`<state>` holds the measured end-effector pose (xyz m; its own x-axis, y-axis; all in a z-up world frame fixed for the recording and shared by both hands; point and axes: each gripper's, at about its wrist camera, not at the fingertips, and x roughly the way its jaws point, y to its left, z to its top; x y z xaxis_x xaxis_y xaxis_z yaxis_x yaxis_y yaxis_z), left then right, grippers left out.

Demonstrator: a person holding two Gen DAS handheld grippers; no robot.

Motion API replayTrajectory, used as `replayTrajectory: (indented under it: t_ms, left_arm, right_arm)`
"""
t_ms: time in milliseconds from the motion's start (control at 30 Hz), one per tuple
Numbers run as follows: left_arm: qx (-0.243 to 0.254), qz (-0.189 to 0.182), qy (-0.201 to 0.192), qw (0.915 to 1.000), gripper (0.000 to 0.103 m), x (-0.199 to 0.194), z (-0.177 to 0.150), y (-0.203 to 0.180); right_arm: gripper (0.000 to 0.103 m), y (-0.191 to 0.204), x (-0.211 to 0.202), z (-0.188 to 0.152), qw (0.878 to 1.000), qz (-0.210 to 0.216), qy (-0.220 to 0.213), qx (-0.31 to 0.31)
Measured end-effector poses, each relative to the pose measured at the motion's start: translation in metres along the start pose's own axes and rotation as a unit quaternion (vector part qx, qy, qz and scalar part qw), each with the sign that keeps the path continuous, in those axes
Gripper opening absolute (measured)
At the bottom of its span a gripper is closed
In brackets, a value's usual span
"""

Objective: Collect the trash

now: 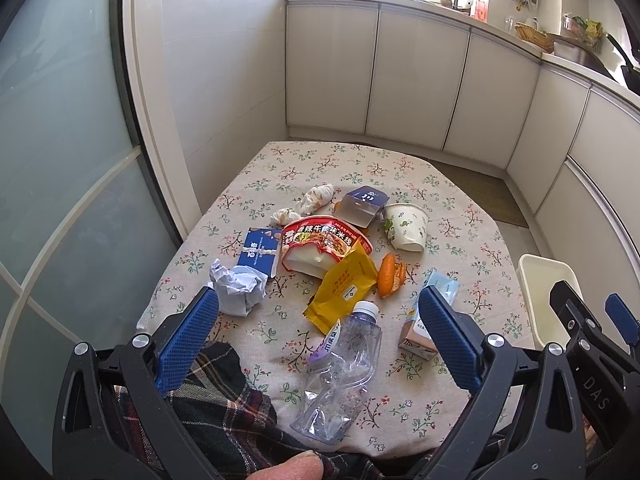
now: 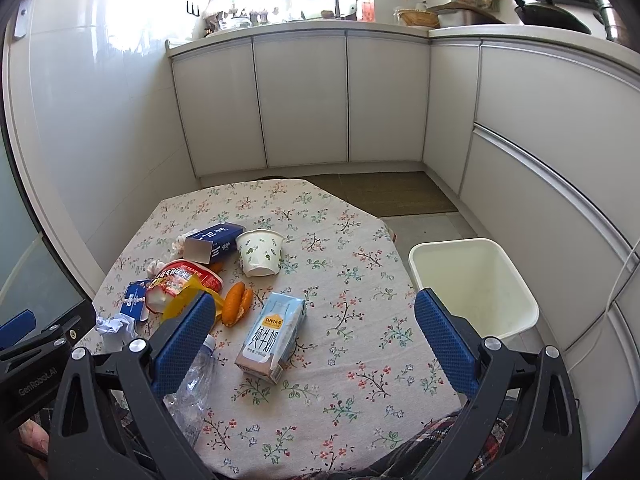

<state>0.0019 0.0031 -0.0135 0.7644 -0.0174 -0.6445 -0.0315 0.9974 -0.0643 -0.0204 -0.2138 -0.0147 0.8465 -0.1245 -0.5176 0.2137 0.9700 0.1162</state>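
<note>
Trash lies on a floral-cloth table (image 1: 460, 208): a crushed clear bottle (image 1: 340, 368), a yellow wrapper (image 1: 344, 288), a red noodle bowl (image 1: 324, 248), orange peel (image 1: 390, 274), a crumpled paper ball (image 1: 238, 286), a paper cup (image 1: 406, 226), blue boxes (image 1: 364, 204) and a milk carton (image 2: 272, 334). A white bin (image 2: 476, 284) stands right of the table. My left gripper (image 1: 320, 332) is open above the bottle. My right gripper (image 2: 316, 336) is open above the milk carton.
White kitchen cabinets (image 2: 304, 100) run along the back and right, with a brown mat (image 2: 380, 192) on the floor. A frosted glass door (image 1: 60, 160) is at left. Plaid clothing (image 1: 216, 400) lies at the table's near edge.
</note>
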Motion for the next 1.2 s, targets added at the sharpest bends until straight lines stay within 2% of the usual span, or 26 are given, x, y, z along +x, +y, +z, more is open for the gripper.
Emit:
replayTrajectory:
  t_ms: [133, 300, 500, 567, 700, 867, 967, 1033, 1100, 1200]
  left_arm:
    - [0.002, 0.001, -0.006, 1.0000, 0.096, 0.000, 0.000, -0.001]
    - [0.003, 0.002, -0.018, 0.9998, 0.096, -0.001, 0.000, -0.001]
    - [0.009, 0.015, -0.014, 0.9997, 0.096, 0.005, -0.001, 0.001]
    - [0.008, 0.019, -0.014, 0.9997, 0.096, 0.010, 0.000, 0.003]
    - [-0.003, 0.020, 0.016, 0.9997, 0.096, 0.032, 0.001, 0.013]
    - [-0.044, -0.005, 0.053, 0.9976, 0.096, 0.067, 0.009, 0.039]
    - [-0.089, -0.042, 0.084, 0.9916, 0.096, 0.094, 0.016, 0.060]
    - [-0.133, -0.086, 0.102, 0.9821, 0.096, 0.116, 0.021, 0.075]
    - [-0.146, -0.116, 0.111, 0.9761, 0.096, 0.138, 0.027, 0.087]
    - [-0.162, -0.134, 0.166, 0.9633, 0.096, 0.168, 0.028, 0.092]
  right_arm:
    - [0.097, 0.000, 0.001, 0.000, 1.000, 0.000, 0.009, 0.000]
    - [0.097, 0.000, 0.001, 0.001, 1.000, 0.000, -0.005, -0.005]
    - [0.097, 0.000, 0.001, 0.001, 1.000, -0.002, -0.011, -0.005]
    - [0.097, -0.002, 0.005, 0.000, 1.000, 0.001, -0.003, -0.001]
    - [0.097, -0.010, 0.026, -0.003, 0.998, 0.021, 0.049, 0.021]
    - [0.097, -0.026, 0.052, -0.008, 0.995, 0.025, 0.084, 0.049]
    - [0.097, -0.035, 0.068, -0.011, 0.992, 0.037, 0.104, 0.068]
    - [0.097, -0.041, 0.079, -0.015, 0.987, 0.054, 0.122, 0.085]
    - [0.097, -0.047, 0.091, -0.019, 0.980, 0.072, 0.151, 0.108]
    - [0.097, -0.051, 0.107, -0.024, 0.971, 0.089, 0.181, 0.125]
